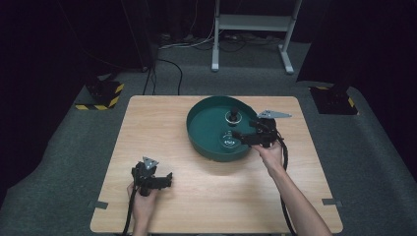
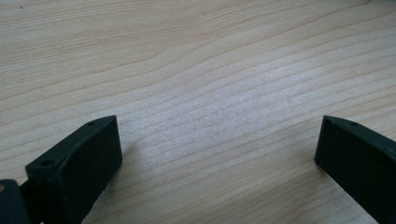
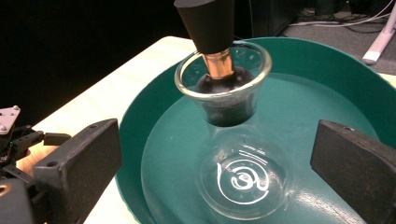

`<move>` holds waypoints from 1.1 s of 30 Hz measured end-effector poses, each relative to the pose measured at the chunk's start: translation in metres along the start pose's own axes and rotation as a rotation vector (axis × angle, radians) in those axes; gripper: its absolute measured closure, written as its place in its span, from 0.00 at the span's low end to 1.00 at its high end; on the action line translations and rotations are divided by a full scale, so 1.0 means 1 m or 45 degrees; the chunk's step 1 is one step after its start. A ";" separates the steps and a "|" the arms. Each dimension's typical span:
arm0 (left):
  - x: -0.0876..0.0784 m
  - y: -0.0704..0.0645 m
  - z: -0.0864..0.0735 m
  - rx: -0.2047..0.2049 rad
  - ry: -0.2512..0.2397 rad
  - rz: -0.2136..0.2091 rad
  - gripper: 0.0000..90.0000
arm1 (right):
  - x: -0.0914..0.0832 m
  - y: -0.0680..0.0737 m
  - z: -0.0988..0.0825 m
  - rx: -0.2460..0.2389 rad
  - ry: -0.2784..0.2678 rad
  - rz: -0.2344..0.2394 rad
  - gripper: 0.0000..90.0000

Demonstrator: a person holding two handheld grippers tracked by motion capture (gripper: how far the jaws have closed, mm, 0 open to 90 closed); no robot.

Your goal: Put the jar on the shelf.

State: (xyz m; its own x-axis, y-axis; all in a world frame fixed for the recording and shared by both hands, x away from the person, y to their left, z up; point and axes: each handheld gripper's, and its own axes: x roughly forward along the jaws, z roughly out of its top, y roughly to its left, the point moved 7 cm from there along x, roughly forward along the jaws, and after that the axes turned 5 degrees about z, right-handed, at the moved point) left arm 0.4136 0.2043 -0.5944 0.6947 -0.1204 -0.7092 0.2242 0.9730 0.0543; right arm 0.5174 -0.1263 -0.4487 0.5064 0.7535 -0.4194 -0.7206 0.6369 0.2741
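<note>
A round green basin [image 1: 193, 132] holding shallow water stands on the wooden table [image 1: 206, 196], right of centre. In it a clear glass vessel [image 1: 227, 139] with a white swirl mark [image 3: 243, 179] sits near the front. Behind it stands a small glass cup [image 3: 223, 79] with a black-handled, copper-collared tool [image 3: 210, 23] upright inside. My right gripper [image 1: 242, 136] reaches over the basin's right rim; it [image 3: 215, 154] is open, jaws either side of the swirl-marked vessel without touching it. My left gripper [image 1: 168, 178] rests low at the table's front left, open [image 2: 219, 144] over bare wood.
The basin wall [image 3: 140, 135] rises close to my right gripper's left jaw. Bare wood [image 2: 210, 70] lies under the left gripper. Beyond the table is grey carpet with a white frame stand [image 1: 251, 29] and cables at the back.
</note>
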 end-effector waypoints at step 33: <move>0.000 0.000 0.000 0.000 0.000 0.000 0.01 | -0.043 -0.007 -0.009 -0.084 -0.059 -0.078 0.04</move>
State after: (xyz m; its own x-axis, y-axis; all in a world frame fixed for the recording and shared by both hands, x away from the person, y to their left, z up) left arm 0.4136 0.2043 -0.5944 0.6947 -0.1204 -0.7092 0.2240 0.9731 0.0543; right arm 0.4962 -0.1649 -0.4399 0.5711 0.7209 -0.3925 -0.7163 0.6712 0.1906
